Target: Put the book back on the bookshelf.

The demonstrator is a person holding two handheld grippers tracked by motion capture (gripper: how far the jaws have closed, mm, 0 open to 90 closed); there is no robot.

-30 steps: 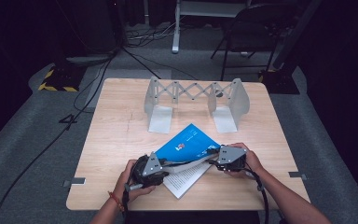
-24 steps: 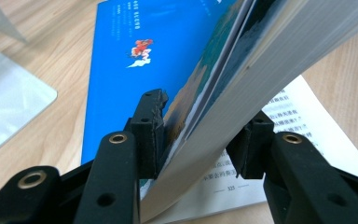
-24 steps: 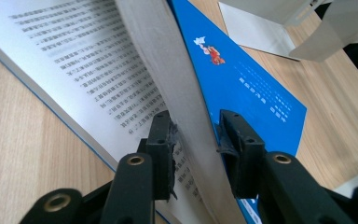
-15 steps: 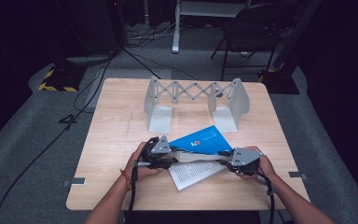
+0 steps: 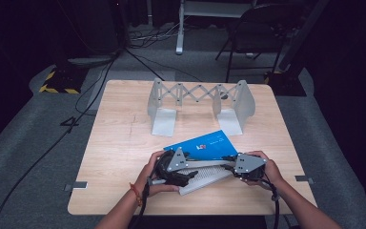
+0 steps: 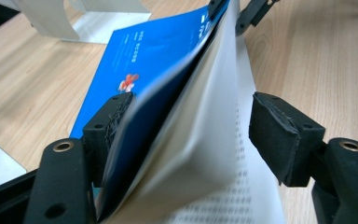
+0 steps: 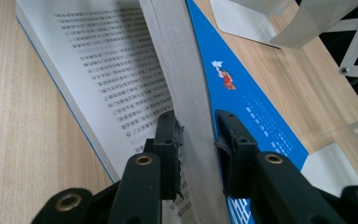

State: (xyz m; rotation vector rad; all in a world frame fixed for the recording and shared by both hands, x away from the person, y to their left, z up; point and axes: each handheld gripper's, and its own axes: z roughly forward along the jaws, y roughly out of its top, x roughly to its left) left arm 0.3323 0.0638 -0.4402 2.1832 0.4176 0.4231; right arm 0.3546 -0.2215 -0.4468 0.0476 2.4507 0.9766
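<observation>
A book with a blue cover (image 5: 205,145) lies open on the wooden table (image 5: 119,143) near its front edge, a printed page (image 7: 98,60) showing. My right gripper (image 5: 226,162) is shut on the cover and a wad of pages at the book's right end (image 7: 198,140), holding them tilted up. My left gripper (image 5: 187,172) is at the book's left end. Its jaws have just been opening. In the left gripper view (image 6: 191,130) one pad touches the blue cover (image 6: 154,56), while the other pad (image 6: 279,135) stands clear of the bowed white pages.
A grey metal expanding book rack (image 5: 198,102) stands behind the book in the middle of the table. Bare wood lies to the left. A chair and cables are on the dark floor beyond the table.
The cover and a wad of pages have been lifted off the rest of the book, baring a printed page. My left hand has moved right and slightly up. The right hand shifted a little right.
</observation>
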